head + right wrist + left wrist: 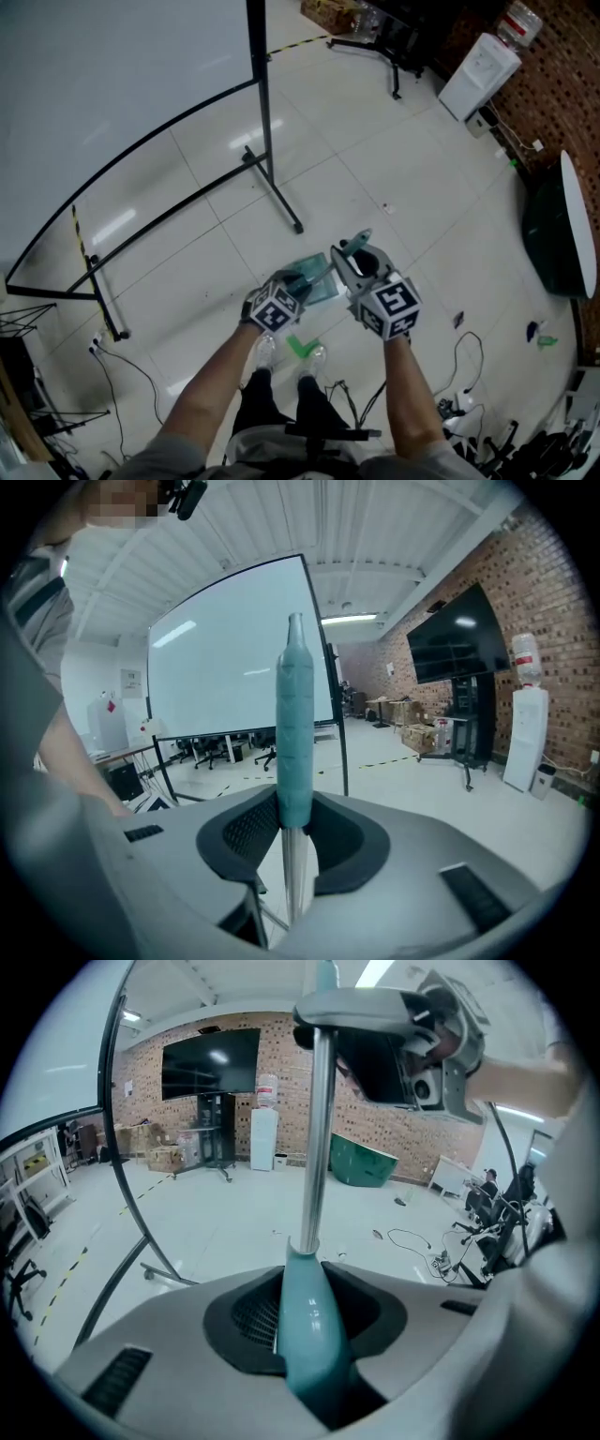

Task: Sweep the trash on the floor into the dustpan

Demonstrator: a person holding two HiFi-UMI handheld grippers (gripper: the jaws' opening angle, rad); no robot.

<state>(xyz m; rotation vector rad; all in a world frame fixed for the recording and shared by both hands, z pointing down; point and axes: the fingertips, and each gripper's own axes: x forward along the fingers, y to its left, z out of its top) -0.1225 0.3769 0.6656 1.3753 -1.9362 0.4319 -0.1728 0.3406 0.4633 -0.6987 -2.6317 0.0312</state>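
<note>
While both arms reach out over the shoes point(265, 352), the head view puts the left gripper point(296, 284) and right gripper point(354, 253) side by side above what looks like a teal dustpan point(317, 281) on the tile floor point(394, 159). A green scrap point(300, 345), the nearest trash, lies just on the near side of the pan, between the feet. Small dark bits point(457, 320) sit off to the right, near loose cables point(466, 352). Whiteboard stand point(272, 178) is ahead.

Left gripper view: jaws clenched on a teal collar point(306, 1312) at the foot of a metal pole point(315, 1138), pads snug on both sides. The right gripper shows at the pole's top end, so both seem to be on one handle. Broom's or pan's, cannot tell.

Right gripper view: jaws clamped on the teal grip point(294, 733), which stands upright and centred. Bare pole runs down below the pads.

Risks, as judged:
- If both grippers are on one handle, nothing steadies the other tool, and a pan left free could skate on smooth tile when trash hits its lip.
- A round pole in narrow pads may twist, turning the working edge off line.
- The scrap is close to the shoes, so a step could kick or pin it.
- A wide stroke to the right could snag the cables.
</note>
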